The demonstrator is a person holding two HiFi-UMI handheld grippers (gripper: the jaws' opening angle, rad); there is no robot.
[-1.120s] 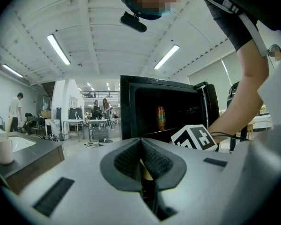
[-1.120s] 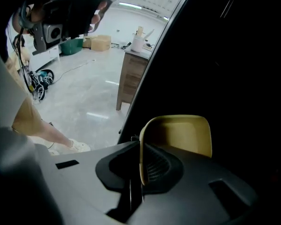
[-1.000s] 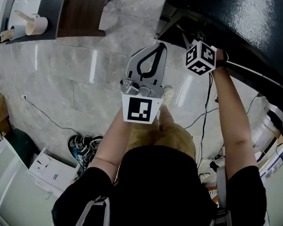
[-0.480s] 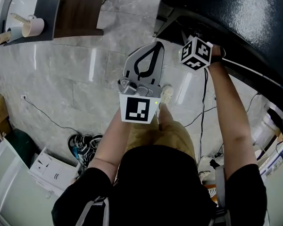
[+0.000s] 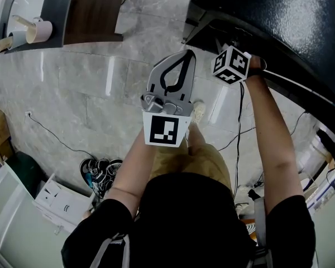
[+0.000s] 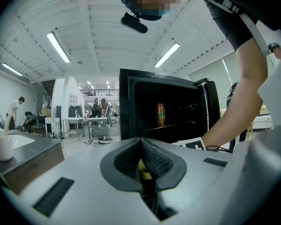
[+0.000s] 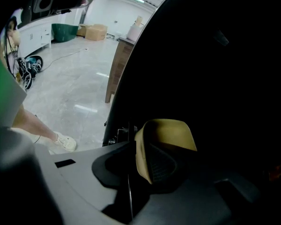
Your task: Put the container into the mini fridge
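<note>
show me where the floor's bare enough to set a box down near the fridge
The marble floor lies bare between the wooden counter and the mini fridge, ahead of the person's feet. It is crowded at the lower left, with shoes, a cable and white boxes.

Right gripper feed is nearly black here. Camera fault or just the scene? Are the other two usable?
Right gripper view: likely the scene; the black mini fridge fills most of it, while the floor at left is properly exposed. Left gripper view: bright, heavy fisheye bending, yet the orange can inside the fridge reads. Head view: sharp, with glare streaks on the floor.
</note>
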